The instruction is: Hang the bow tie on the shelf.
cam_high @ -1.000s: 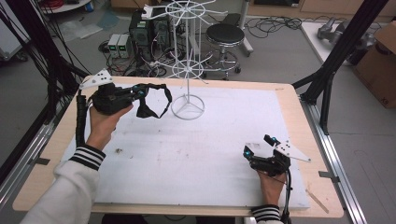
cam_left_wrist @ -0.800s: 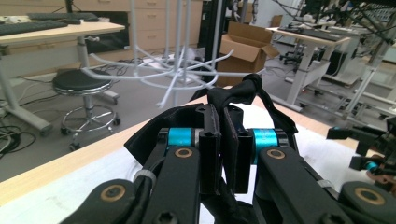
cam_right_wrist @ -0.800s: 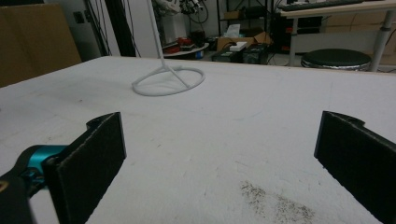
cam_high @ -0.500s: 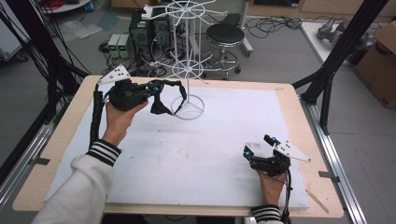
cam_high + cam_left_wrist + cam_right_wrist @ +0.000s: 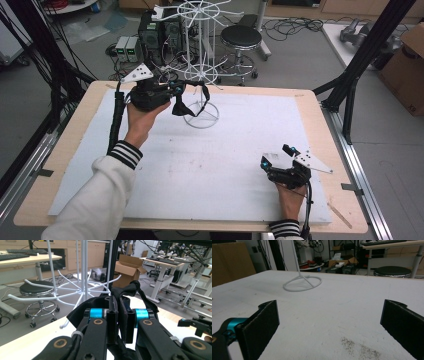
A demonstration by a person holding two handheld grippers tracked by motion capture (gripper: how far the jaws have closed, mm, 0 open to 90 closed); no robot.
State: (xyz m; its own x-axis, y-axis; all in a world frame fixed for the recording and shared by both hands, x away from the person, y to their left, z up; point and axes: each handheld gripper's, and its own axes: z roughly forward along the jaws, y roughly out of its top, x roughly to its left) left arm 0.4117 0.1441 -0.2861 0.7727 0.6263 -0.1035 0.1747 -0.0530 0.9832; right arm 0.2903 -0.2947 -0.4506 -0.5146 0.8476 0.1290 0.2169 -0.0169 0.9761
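A black strap-like cloth item [image 5: 181,105] hangs in the upper middle of the high view, pinched in the left gripper [image 5: 172,90], and in the left gripper view the jaws are squeezed together on a fold of it [image 5: 122,312]. What exactly the item is, I can't say; it looks like soft black fabric with a loop. It sits just beside the pole of the white wire display rack [image 5: 201,75], below the rack's lower ring of hooks [image 5: 75,290]. My read: the item is meant for one of those hooks, it's been carried up to the rack, and the hanging itself is not yet done. At lower right of the high view, the right gripper [image 5: 280,162] rests low over the white table mat [image 5: 225,165], jaws spread wide with nothing between them.
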